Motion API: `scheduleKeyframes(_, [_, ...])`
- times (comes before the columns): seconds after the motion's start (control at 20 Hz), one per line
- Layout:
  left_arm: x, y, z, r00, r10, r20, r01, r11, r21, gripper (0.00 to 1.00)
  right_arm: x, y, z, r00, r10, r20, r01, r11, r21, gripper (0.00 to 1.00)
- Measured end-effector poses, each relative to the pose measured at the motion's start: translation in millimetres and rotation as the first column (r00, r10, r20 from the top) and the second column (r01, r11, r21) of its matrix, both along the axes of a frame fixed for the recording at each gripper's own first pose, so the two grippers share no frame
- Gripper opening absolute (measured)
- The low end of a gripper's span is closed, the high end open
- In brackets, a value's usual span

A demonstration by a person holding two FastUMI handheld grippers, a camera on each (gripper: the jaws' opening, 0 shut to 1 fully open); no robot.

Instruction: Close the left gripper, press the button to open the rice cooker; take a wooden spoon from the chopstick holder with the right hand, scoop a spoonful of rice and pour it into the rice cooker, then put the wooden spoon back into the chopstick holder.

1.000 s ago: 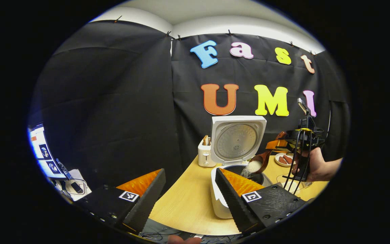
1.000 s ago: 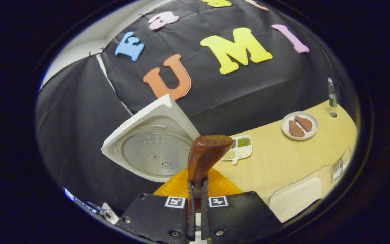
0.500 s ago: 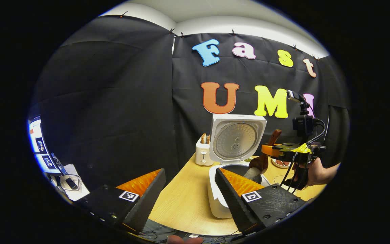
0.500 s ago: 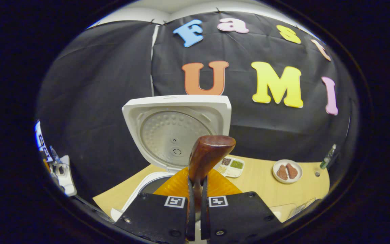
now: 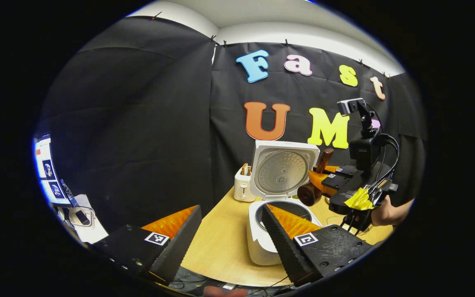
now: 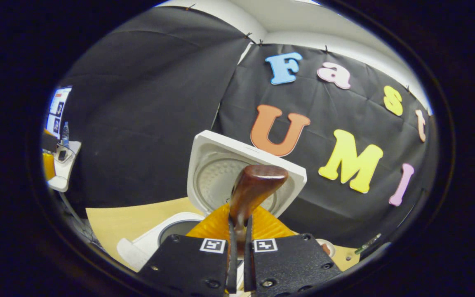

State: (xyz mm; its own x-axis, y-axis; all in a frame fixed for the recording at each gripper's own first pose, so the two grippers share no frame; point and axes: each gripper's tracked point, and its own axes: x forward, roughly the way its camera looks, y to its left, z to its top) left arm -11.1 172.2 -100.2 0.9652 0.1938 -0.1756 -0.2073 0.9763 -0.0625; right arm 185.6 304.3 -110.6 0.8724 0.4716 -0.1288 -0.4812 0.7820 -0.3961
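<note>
Right gripper view: your right gripper [image 6: 239,255] clamps the wooden spoon [image 6: 254,187] by its handle, raised above the open rice cooker [image 5: 276,222] near the tabletop's [image 5: 225,243] front edge, probably ready for return. Your left gripper [image 5: 231,235] hangs spread, empty.

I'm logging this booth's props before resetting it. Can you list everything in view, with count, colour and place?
rice cooker: one, white, near table edge, lid up.
toaster: one, white, left of the cooker in the left gripper view.
spoon: one, brown wood, held beside the cooker lid.
table: one, light wood, under the cooker.
screen: one, lit, far left off the table.
right gripper: fingers shut on the spoon handle.
left gripper: fingers open, held back from the cooker.
hand: one, holding the right gripper.
</note>
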Motion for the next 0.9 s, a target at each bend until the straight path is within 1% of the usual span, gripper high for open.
scheduleKeyframes(0.1, [-0.5,0.9,1.2,1.000,0.007,0.009,-0.007,1.000,0.001,0.94,-2.6,-0.2,3.5,1.000,0.010,-0.007,-0.010,1.000,0.015,0.12])
scheduleKeyframes(0.2, [0.7,-0.2,5.2,1.000,0.012,0.017,-0.012,1.000,-0.004,0.94,-3.0,-4.9,7.9,0.999,0.007,-0.032,-0.005,0.998,0.055,0.11])
scheduleKeyframes(0.35, [-0.4,-6.4,6.9,1.000,0.011,0.028,-0.011,1.000,0.000,0.94,-1.0,-10.9,16.1,0.997,-0.013,-0.075,0.023,0.991,0.134,0.12])
scheduleKeyframes(0.5, [2.2,-14.5,11.5,0.999,0.002,0.045,-0.002,1.000,0.008,0.94,-3.0,-25.8,31.3,0.993,-0.029,-0.115,0.053,0.976,0.213,0.12])
scheduleKeyframes(0.7, [6.2,-30.1,21.0,0.997,-0.025,0.074,0.026,1.000,-0.004,0.94,-12.2,-60.8,49.6,0.982,-0.049,-0.184,0.107,0.942,0.318,0.12])
scheduleKeyframes(0.8, [13.5,-45.2,27.1,0.996,-0.038,0.085,0.039,0.999,-0.014,0.94,-15.0,-81.3,62.1,0.975,-0.053,-0.215,0.132,0.917,0.376,0.12])
scheduleKeyframes(0.9, [21.4,-59.8,31.3,0.994,-0.060,0.090,0.063,0.998,-0.022,0.94,-18.1,-106.2,71.3,0.966,-0.058,-0.251,0.167,0.883,0.439,0.12])
